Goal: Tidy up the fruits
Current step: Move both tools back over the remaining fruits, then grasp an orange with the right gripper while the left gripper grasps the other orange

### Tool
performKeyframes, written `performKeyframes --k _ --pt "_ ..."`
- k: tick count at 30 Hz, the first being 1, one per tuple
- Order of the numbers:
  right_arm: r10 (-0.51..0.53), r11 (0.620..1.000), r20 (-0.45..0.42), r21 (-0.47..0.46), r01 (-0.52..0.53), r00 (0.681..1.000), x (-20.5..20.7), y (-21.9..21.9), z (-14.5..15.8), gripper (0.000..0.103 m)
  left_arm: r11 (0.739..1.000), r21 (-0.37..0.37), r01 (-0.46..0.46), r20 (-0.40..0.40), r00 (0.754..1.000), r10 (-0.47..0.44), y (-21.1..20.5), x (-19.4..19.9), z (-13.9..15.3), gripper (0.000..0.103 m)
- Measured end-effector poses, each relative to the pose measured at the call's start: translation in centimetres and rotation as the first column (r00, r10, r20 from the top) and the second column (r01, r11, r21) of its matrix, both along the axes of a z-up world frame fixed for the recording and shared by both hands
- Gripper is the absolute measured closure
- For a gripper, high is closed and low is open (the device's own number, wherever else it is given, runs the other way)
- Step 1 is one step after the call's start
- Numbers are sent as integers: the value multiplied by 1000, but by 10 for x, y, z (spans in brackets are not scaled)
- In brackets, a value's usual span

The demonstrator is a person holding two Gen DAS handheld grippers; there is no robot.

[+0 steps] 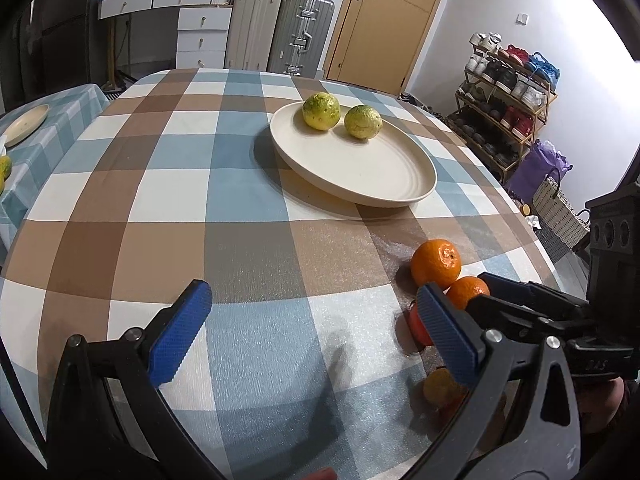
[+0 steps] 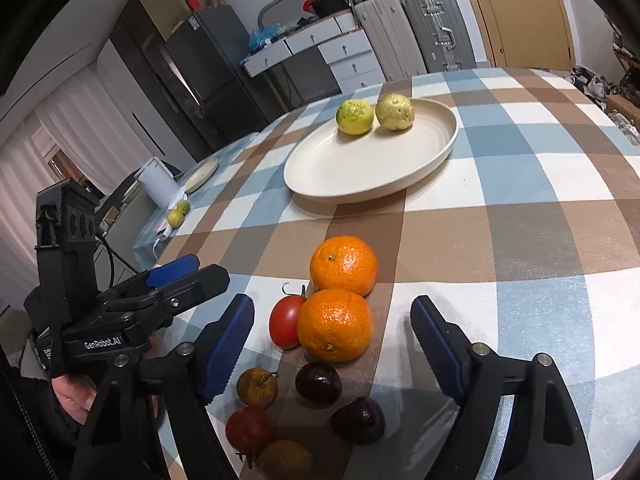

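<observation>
Oranges next: round, firm, and easy to roll

Oranges sit just ahead of the right gripper (image 2: 332, 336). The near orange (image 2: 335, 325) lies between its two fingers but the pads do not touch it; the jaws stand wide and hold nothing. The far orange (image 2: 344, 265) touches the near one from behind, and a red tomato (image 2: 285, 326) leans on its left side. Closer to the gripper lie dark plums (image 2: 319, 383) and small brownish fruits (image 2: 257, 386).

I judge the orange firm and rather light, with a dimpled skin that gives good friction. It is round, so it can roll away if one pad arrives first. The best hold is across the widest middle. The tomato is soft and should not be squeezed.

The left gripper (image 1: 312, 336) is open and empty, hovering to the left. The plate (image 2: 440, 148), well ahead, already carries two yellow-green fruits (image 2: 355, 117).
</observation>
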State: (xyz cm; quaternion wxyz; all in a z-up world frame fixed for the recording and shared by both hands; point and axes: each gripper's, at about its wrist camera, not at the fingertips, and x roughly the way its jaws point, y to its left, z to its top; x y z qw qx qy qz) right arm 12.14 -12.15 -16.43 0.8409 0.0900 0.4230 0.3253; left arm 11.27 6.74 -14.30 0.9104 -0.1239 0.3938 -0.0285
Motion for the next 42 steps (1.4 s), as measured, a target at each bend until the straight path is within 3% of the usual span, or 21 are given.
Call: performKeyframes --k 8,21,31,42 --pt "16 1000 -34 -5 -16 999 1 1 -6 61 1000 16 5 -4 1000 -5 -3 1 3 1" --pt "-12 997 13 81 10 1000 -10 -27 5 61 999 42 27 -7 1000 -26 -17 6 15 1" --pt "-73 991 81 114 63 994 -17 -66 22 61 983 34 180 -79 981 -177 -54 41 18 1" --pt "-117 986 84 128 106 990 -22 -95 19 61 964 54 259 -153 957 -248 -81 72 1 1"
